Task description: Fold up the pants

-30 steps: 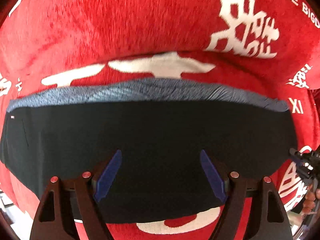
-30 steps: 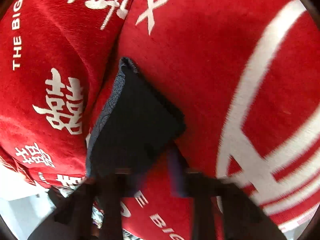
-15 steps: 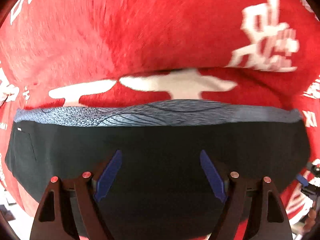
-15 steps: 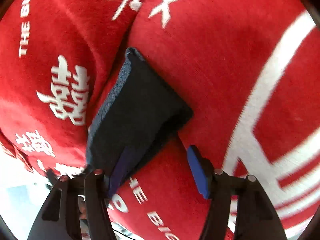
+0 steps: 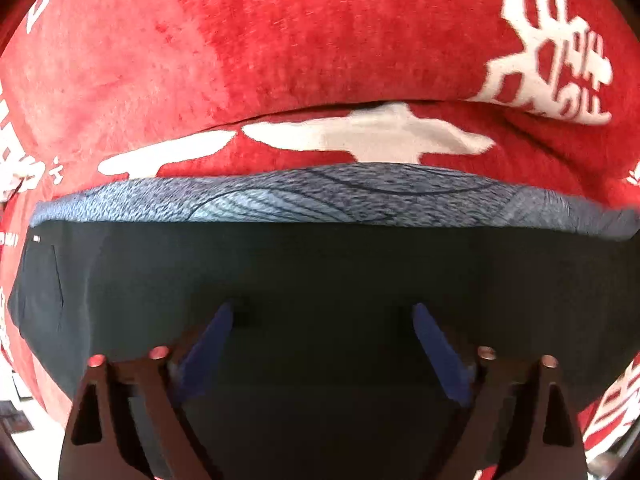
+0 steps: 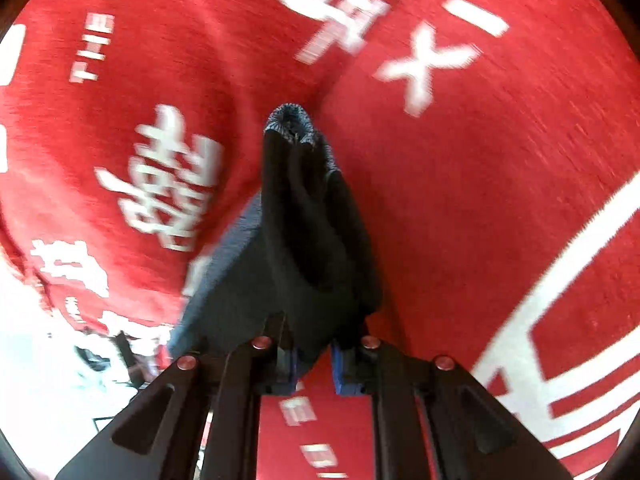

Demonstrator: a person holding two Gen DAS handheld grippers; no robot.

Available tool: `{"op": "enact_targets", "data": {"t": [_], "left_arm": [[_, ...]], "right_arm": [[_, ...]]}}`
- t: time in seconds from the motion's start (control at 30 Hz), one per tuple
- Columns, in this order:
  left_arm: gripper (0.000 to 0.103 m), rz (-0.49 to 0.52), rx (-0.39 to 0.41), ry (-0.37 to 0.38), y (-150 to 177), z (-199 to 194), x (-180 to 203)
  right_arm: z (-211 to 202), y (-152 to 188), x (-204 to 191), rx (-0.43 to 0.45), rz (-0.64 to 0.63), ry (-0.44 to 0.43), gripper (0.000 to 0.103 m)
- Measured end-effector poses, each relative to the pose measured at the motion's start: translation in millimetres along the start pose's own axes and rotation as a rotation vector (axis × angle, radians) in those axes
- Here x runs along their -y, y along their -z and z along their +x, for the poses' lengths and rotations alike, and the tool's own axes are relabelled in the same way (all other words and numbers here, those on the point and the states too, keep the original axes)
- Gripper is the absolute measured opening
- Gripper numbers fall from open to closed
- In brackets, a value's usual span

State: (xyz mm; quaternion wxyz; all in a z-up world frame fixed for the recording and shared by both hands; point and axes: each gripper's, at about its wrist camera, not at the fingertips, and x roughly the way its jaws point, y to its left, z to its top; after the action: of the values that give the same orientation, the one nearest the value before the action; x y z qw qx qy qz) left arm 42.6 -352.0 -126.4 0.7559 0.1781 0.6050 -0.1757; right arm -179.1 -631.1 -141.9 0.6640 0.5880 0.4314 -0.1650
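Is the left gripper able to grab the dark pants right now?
Probably yes. The left gripper hangs open right over the dark pants, with nothing between its jaws and the cloth. The right gripper is shut on the pants at one end, well off to the side.

right view: white lettering on red blanket (image 6: 460,184) smeared by motion blur | pants (image 6: 304,240) hide the right gripper (image 6: 314,364) pad tips | clutter (image 6: 104,352) at lower left too blurred to identify | left view: pants (image 5: 320,280) cut off at bottom edge, covering the blanket (image 5: 200,60) beneath
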Motion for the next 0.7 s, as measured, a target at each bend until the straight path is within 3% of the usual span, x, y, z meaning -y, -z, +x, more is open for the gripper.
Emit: {"op": "enact_targets", "data": {"t": [0.03,0.07,0.13,0.23,0.27,0.33,0.4,0.47,0.53,0.6,0.63,0.7], "left_arm": [[0.099,-0.013,-0.008,0.008,0.2,1.0,-2.3],[0.099,-0.015,-0.019,0.017,-0.3,1.0,-4.1],[0.099,0.01,-0.029,-0.003,-2.4,-5.5,-6.3],[0.099,0.039,0.023,-0.008,-6.4,-23.8,-10.9],[0.099,0.045,0.035,-0.008,-8.6,-27.7,-11.6],[0.099,0.08,0.055,-0.024,-11.9,-28.8,-3.8],[0.099,0.096,0.058,-0.057,-18.7,-18.7,5.9],[0.099,0.073,0.05,-0.076,-24.4,-8.7,5.6],[0.099,0.036,0.051,-0.079,-35.3,2.1,2.8],[0.099,-0.017,0.052,-0.059,-48.8,9.8,-5.5],[0.099,-0.034,0.047,-0.101,-56.9,11.9,-11.7],[0.099,-0.068,0.037,-0.152,-66.6,8.5,-26.6]], "right_arm": [[9.6,-2.2,6.3,-0.016,0.011,0.039,0.019],[19.4,-3.4,13.6,-0.034,0.026,0.103,0.032],[15.6,0.1,19.9,0.002,0.086,0.102,0.031],[-12.5,9.5,13.8,0.092,0.154,0.214,0.036],[-25.5,11.8,1.1,0.14,0.118,0.274,0.036],[-38.5,13.7,-32.3,0.2,-0.032,0.306,0.036],[-22.3,8.7,-73.9,0.146,-0.2,0.263,0.036],[20.5,3.5,-110.8,0.052,-0.343,0.245,0.036],[56.4,0.0,-122.0,-0.013,-0.423,0.243,0.036],[101.8,-8.9,-124.8,-0.081,-0.447,0.303,0.036],[113.4,-15.0,-118.9,-0.095,-0.424,0.322,0.034],[106.1,-27.8,-111.6,-0.015,-0.366,0.289,0.034]]}}
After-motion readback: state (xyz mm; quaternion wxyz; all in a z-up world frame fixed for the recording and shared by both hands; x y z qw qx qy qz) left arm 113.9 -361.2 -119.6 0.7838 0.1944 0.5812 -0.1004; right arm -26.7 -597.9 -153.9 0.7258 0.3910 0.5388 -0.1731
